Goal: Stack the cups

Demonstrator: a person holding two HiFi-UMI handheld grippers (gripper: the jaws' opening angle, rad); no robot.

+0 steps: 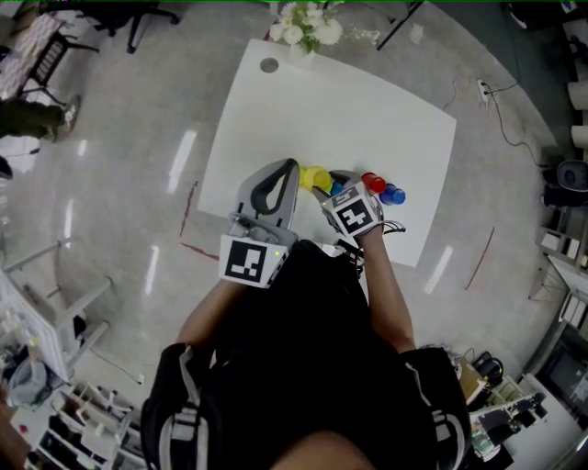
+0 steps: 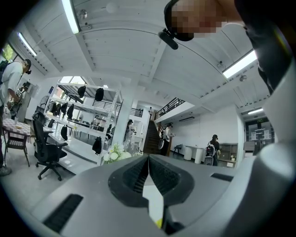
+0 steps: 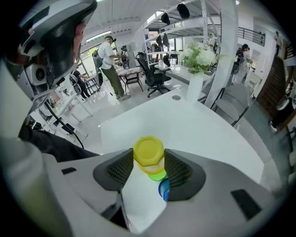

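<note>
Clamping yellow cup [image 3: 148,150] in right claw [image 3: 149,156]; green cup [image 3: 157,176] close beside; left claw [image 2: 149,159] pressed together, empty.

white table [image 1: 367,110], flowers [image 1: 306,26], office chair [image 2: 46,148]

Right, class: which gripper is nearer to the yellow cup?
Right. The right gripper has the yellow cup between its jaws, pads against its sides. The left gripper, jaws together, is just to the cup's left in the head view.
</note>
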